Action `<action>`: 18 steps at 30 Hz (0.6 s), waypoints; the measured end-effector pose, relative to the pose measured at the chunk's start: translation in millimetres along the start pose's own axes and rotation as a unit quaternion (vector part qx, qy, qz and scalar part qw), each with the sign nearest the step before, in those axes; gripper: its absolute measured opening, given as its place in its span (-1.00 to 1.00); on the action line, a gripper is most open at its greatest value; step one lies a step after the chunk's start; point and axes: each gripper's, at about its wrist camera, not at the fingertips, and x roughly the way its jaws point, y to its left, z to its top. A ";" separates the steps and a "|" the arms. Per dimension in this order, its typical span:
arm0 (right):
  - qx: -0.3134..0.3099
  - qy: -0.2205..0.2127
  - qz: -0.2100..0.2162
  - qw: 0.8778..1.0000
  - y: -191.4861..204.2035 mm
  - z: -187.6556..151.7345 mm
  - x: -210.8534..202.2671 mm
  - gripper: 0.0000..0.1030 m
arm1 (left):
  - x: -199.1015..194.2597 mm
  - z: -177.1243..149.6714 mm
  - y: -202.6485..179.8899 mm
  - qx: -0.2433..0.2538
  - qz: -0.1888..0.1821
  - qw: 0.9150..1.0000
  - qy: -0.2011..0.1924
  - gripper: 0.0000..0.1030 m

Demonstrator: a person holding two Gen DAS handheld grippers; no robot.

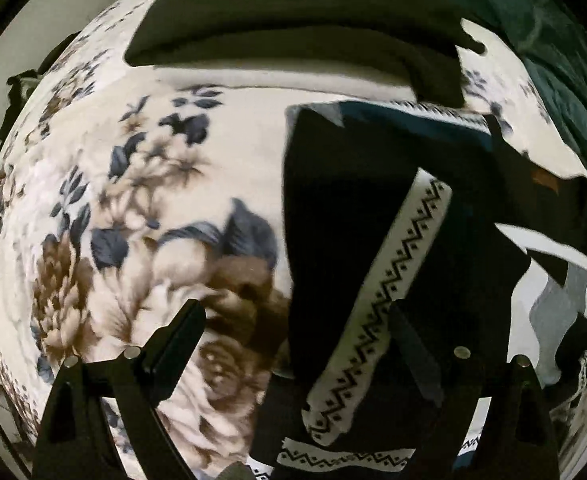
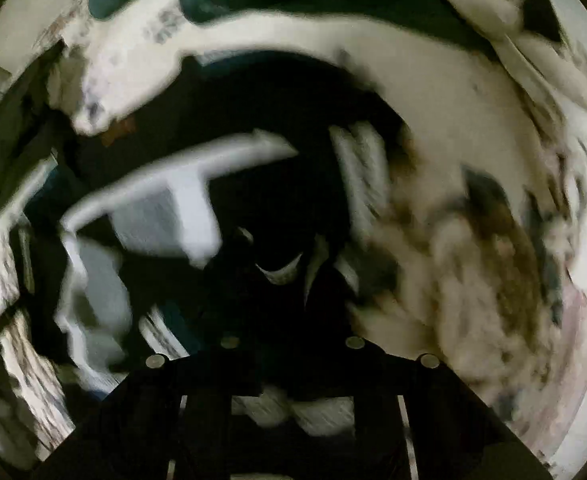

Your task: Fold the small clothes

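- Left gripper (image 1: 293,320) spread wide, pointed steeply down over a floral bedspread (image 1: 141,208); nothing pinched between its black fingers (image 1: 173,340).
- Under the right-hand finger, at about 5 o'clock in the left wrist view: a black garment (image 1: 345,208) lying flat, with a white zigzag-patterned band (image 1: 389,292) running diagonally across it from 1 o'clock down to 6 o'clock.
- At 12 o'clock, a folded dark green cloth (image 1: 293,28) on the bedspread, apart from the black garment.
- At 3 o'clock, a black-white-grey piece (image 1: 553,300) (partly cut off by the lens edge).
- At 1 o'clock, a teal blanket (image 1: 553,40) bunched at the far side.
- Right gripper (image 2: 289,264) drawn nearly together, pointed straight down; view heavily blurred.
- Dark fabric with a pale edge (image 2: 281,272) seen right at the tips, apparently pinched there, though blur and darkness leave the contact uncertain.
- Around it from 9 to 11 o'clock, smeared white and grey clothing (image 2: 165,208).
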 end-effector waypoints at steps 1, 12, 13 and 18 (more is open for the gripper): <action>0.008 0.020 -0.001 1.000 -9.9 -10.1 3.0 -0.63 | -0.8 -2.4 -1.5 0.004 0.000 1.000 -0.001 0.81; 0.173 -0.019 0.111 0.978 -68.4 -34.3 -50.6 0.08 | -7.6 -9.7 -9.2 0.021 0.008 1.000 -0.001 0.82; 0.179 -0.027 0.122 0.976 -65.0 -27.4 -52.0 0.12 | -8.3 -9.7 -10.1 0.023 0.009 1.000 -0.004 0.81; 0.129 0.007 0.099 0.987 -14.3 11.9 -22.2 0.09 | -8.4 -8.9 -21.0 0.033 0.014 0.999 -0.004 0.81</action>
